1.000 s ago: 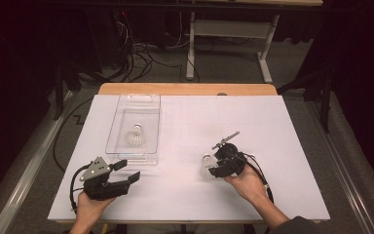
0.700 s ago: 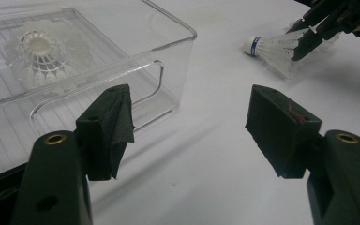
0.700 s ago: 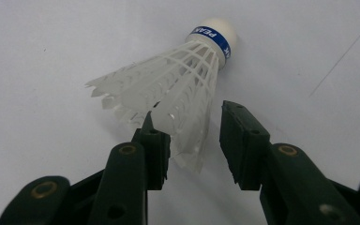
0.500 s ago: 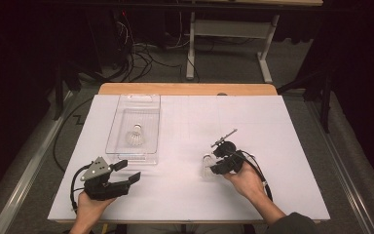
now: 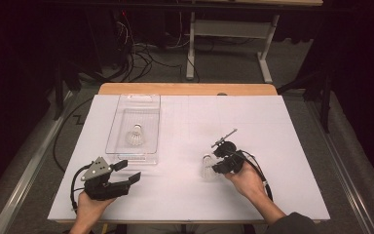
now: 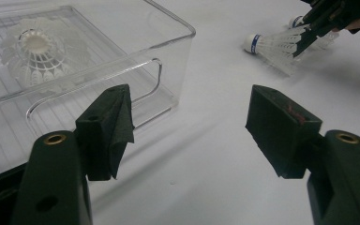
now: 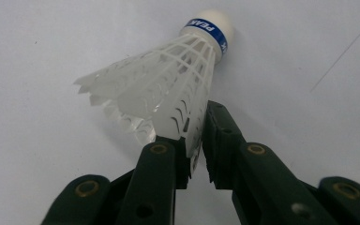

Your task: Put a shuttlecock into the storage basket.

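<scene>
A white plastic shuttlecock (image 5: 207, 166) with a blue-banded cork lies on the white table sheet right of centre. My right gripper (image 5: 217, 165) has just been closing its jaws, and they now pinch the edge of the shuttlecock's skirt (image 7: 168, 89); in the right gripper view the gripper (image 7: 197, 140) holds that rim. A second shuttlecock (image 5: 135, 136) stands cork-up inside the clear plastic tray (image 5: 139, 100). My left gripper (image 5: 129, 170) rests open near the tray's front corner, nothing between its pads (image 6: 190, 126). From there I see the tray's shuttlecock (image 6: 37, 49) and the held one (image 6: 274, 44).
The tray's handle wall (image 6: 168, 61) stands just ahead of my left jaw. A white sheet (image 5: 272, 126) covers the wooden table. Cables and desk legs (image 5: 263, 63) lie on the floor behind the table.
The right gripper's jaws have narrowed onto the shuttlecock's skirt. Both hands stay where they were.
</scene>
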Action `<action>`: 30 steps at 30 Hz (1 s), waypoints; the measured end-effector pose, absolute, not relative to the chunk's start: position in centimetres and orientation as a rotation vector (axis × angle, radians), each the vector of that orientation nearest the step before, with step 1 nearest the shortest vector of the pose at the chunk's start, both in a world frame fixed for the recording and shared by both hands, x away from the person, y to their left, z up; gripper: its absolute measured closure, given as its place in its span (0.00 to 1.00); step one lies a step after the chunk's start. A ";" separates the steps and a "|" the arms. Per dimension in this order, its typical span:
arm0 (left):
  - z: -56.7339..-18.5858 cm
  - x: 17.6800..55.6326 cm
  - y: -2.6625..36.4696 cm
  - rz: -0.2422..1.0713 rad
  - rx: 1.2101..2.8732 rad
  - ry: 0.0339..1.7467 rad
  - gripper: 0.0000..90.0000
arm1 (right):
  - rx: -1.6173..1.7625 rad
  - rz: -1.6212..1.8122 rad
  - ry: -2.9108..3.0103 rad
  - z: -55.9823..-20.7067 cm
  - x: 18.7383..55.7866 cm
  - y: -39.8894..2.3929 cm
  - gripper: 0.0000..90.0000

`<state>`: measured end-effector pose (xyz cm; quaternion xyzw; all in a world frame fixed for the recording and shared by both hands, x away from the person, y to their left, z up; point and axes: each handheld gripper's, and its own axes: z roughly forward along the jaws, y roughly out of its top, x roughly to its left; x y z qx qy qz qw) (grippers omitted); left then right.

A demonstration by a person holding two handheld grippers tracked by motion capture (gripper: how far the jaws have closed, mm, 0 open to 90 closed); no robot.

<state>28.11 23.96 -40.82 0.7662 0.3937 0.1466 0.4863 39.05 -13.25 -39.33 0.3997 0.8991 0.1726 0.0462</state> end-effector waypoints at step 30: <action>-40.8 28.1 23.7 0.352 1.879 0.949 0.36 | 1.103 0.595 2.790 -38.2 39.0 -13.5 1.00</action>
